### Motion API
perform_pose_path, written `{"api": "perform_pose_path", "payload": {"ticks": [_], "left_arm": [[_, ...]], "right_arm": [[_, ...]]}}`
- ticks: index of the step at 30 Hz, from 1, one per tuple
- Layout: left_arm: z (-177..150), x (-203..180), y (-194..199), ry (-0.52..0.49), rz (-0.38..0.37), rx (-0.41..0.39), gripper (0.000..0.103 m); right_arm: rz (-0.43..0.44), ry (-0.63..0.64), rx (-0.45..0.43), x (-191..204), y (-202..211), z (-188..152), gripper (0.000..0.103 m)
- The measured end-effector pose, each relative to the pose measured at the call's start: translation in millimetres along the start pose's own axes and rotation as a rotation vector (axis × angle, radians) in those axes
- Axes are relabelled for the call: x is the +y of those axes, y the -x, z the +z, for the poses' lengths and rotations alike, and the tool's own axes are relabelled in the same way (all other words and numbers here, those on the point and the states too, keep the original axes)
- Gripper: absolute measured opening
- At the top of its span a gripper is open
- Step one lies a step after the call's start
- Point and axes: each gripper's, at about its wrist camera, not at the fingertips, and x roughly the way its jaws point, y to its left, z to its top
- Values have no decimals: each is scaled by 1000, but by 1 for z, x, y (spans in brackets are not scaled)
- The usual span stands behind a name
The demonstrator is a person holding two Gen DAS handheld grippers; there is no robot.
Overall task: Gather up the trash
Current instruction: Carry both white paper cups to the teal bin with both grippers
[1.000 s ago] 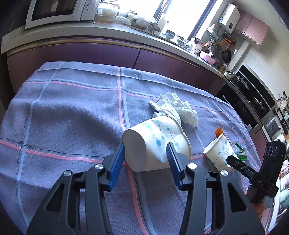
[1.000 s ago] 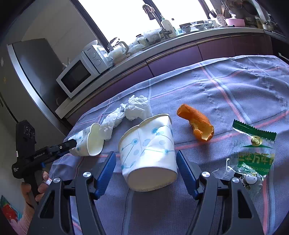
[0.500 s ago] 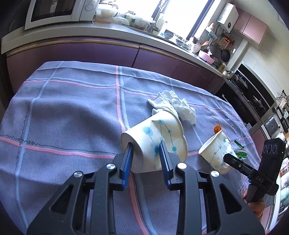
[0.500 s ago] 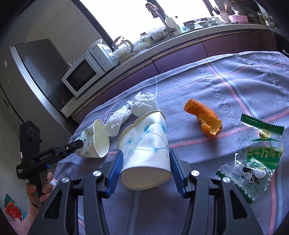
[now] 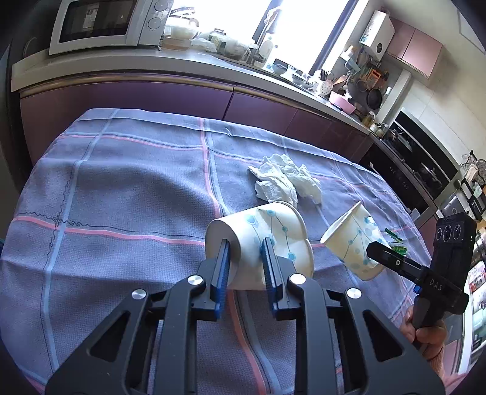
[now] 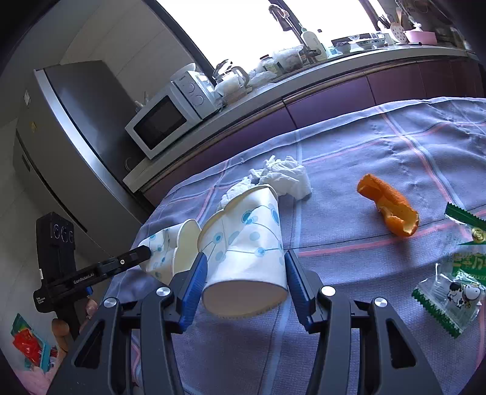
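Two white paper cups with blue dots are held above the purple checked tablecloth [image 5: 127, 188]. My left gripper [image 5: 246, 258] is closing on the base end of one cup [image 5: 270, 228]; its pads press in and the wall is dented. In the right wrist view this gripper [image 6: 142, 252] and its crushed cup [image 6: 170, 252] are at the left. My right gripper [image 6: 244, 273] is shut on the other cup [image 6: 249, 243], pads against both sides near its base. The left wrist view has that cup [image 5: 352, 240] tilted at the right.
A crumpled white tissue [image 6: 285, 176] lies just behind the cups. An orange peel [image 6: 388, 209] and a green snack wrapper [image 6: 449, 291] lie to the right. Behind the table runs a counter with a microwave [image 5: 103, 24]; a grey fridge [image 6: 66, 127] stands at the left.
Both grippers have narrowed onto their cups, the left one squashing its cup. Both cups have come up off the cloth and moved closer together.
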Motion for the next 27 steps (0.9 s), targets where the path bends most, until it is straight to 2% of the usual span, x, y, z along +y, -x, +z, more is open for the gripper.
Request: {"api": "perform_pose_path", "payload": {"ticks": [13,27], "left_arm": [[-16,21,49,9,18,-54,20],[-32,48,101,50,74,-114,20]], "right_arm": [[63,47,37,33,-15,-4,50],[123,95,76,64,-32,-12,50]]}}
